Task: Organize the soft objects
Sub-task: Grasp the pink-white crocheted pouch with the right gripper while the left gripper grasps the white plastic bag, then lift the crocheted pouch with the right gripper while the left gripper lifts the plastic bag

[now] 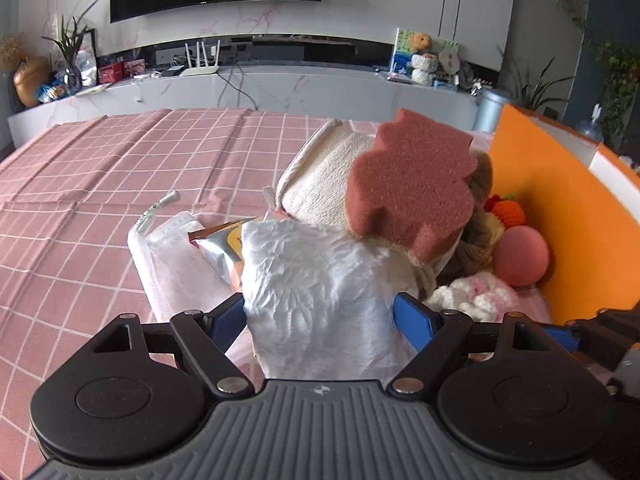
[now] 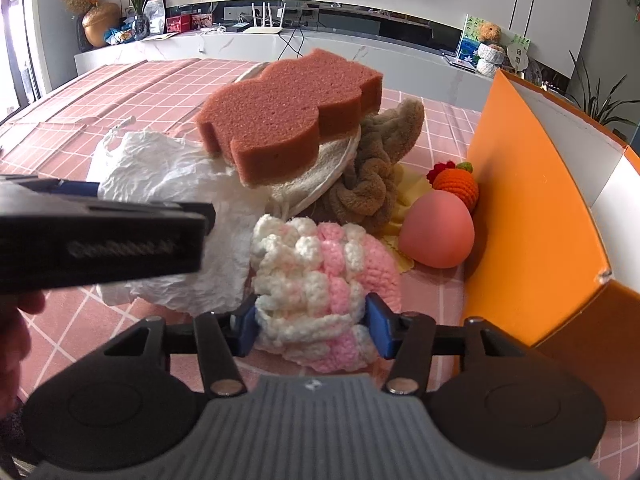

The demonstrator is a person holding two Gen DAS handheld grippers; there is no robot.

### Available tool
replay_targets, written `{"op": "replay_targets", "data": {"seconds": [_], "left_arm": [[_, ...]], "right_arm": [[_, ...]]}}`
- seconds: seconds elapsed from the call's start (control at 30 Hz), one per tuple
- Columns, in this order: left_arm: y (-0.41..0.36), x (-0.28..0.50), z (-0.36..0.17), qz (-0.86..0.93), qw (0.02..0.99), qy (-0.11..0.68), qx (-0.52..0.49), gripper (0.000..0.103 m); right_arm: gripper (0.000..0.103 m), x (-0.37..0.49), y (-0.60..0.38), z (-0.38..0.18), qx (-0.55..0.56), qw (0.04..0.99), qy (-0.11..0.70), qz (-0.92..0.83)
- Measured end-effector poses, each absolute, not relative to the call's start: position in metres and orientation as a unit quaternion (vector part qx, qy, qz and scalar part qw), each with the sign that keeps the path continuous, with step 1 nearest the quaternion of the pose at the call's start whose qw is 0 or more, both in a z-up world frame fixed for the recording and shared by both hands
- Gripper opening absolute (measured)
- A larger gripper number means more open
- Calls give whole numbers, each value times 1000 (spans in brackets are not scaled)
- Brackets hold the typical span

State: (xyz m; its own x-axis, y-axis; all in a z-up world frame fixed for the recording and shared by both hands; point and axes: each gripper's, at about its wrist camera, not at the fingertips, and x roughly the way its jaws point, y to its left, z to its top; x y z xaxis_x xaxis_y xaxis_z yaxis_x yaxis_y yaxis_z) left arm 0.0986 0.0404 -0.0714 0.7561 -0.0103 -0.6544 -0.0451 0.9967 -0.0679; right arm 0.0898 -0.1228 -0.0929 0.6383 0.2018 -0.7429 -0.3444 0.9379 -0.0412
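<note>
My left tool (image 1: 320, 312) stands wide, with the crumpled white plastic bag (image 1: 316, 280) between its blue fingers (image 1: 412, 320); I cannot tell whether the pads press it. My right tool (image 2: 312, 324) has its fingers against both sides of the pink-and-white knitted piece (image 2: 316, 268), gripping it. At 12 o'clock from the knitted piece lies the brown shaped sponge (image 2: 288, 116) on top of a cream loofah pad (image 2: 320, 176). At 2 o'clock are a pink egg-shaped sponge (image 2: 438, 232) and an orange crocheted fruit (image 2: 458, 186), near the orange box (image 2: 532, 184). All rest on the pink checked surface (image 1: 120, 168).
</note>
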Motion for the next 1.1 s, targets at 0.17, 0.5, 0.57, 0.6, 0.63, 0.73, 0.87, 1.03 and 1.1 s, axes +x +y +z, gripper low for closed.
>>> {"op": "replay_targets", "data": {"seconds": [0.17, 0.5, 0.57, 0.6, 0.63, 0.73, 0.87, 1.03, 1.1], "left_arm": [[33, 95, -73, 18, 938, 346, -13, 65], [37, 62, -56, -12, 938, 344, -31, 39], [38, 53, -51, -20, 937, 348, -35, 39], [39, 50, -49, -27, 934, 355, -40, 39], [40, 49, -48, -36, 928, 367, -52, 39], [42, 46, -55, -54, 909, 406, -74, 40], [37, 47, -67, -39, 897, 435, -61, 58], [41, 42, -64, -18, 906, 419, -63, 86], [40, 45, -65, -17, 904, 422, -61, 86]], "right_arm": [[42, 82, -126, -87, -84, 904, 387, 160], [18, 50, -135, -69, -98, 905, 378, 170], [18, 40, -138, -67, -105, 903, 381, 169], [18, 35, -140, -67, -110, 901, 383, 169], [18, 31, -142, -67, -116, 899, 386, 169], [20, 24, -149, -71, -119, 895, 395, 169], [37, 20, -155, -67, -99, 899, 395, 162], [78, 22, -167, -61, -58, 909, 387, 144], [83, 32, -170, -67, -35, 903, 404, 142]]}}
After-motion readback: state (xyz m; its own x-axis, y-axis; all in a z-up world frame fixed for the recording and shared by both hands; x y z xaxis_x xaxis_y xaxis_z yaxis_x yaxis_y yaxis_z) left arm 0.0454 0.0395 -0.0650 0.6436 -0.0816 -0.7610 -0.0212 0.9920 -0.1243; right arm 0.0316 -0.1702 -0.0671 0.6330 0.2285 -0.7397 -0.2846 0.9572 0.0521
